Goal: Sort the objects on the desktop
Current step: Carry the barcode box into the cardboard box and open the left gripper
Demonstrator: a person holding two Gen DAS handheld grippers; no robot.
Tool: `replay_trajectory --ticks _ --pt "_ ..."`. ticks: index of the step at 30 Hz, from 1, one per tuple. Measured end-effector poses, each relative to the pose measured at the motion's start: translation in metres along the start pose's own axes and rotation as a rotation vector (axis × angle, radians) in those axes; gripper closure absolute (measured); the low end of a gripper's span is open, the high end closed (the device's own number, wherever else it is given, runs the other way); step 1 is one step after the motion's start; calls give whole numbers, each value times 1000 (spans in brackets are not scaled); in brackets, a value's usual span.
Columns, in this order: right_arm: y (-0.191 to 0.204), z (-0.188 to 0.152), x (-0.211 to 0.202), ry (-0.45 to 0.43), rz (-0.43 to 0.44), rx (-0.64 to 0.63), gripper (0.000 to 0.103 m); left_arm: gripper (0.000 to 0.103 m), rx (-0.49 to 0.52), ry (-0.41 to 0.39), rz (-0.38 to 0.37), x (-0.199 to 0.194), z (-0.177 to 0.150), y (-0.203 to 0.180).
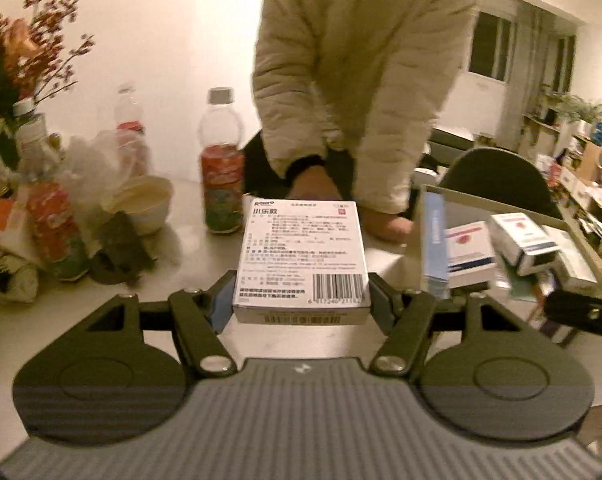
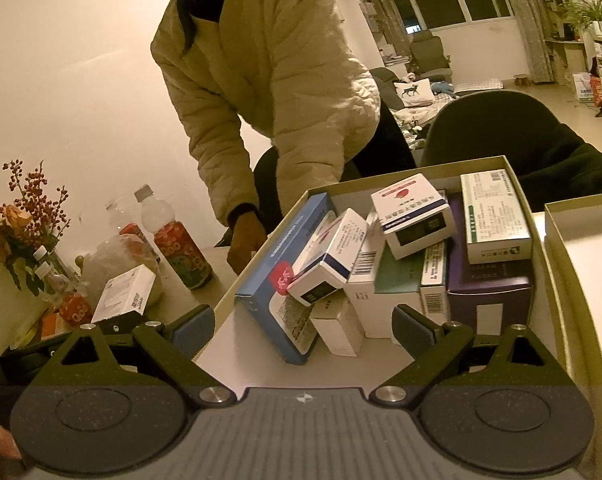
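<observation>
White box [image 1: 301, 256] sits clamped in the left gripper [image 1: 301, 300], printed face up, long axis running straight away from the camera, barcode end nearest, above the table [image 1: 189, 248]. Bottle [image 1: 221, 168] stands beyond on the left, tray [image 2: 541, 280] of packs to the right. Right gripper [image 2: 303, 326] hangs open over the tray's near edge, holding nothing

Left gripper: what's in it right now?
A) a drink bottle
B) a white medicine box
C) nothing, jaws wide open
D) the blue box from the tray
B: in the left wrist view the left gripper has both pads pressed on the sides of a white medicine box with a barcode, lifted clear of the table; the bottle stands untouched behind it.
</observation>
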State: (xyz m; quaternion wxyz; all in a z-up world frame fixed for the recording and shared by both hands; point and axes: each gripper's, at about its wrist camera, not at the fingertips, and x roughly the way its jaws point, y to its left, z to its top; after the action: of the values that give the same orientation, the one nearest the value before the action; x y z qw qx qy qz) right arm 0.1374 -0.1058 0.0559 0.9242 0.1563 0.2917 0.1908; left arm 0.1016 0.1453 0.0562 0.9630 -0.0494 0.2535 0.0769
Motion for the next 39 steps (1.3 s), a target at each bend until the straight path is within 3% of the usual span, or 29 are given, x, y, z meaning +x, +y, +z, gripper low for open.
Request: replay_trajectory --ticks 15,29,39 --pt "-27 4 -18 -41 -67 41 7 37 150 28 -194 -6 -6 -70" --pt "-42 2 -25 -49 -95 66 7 37 234 105 -258 5 -21 -106" --pt "-53 3 -30 -54 -112 78 7 37 254 159 -263 14 -27 -118"
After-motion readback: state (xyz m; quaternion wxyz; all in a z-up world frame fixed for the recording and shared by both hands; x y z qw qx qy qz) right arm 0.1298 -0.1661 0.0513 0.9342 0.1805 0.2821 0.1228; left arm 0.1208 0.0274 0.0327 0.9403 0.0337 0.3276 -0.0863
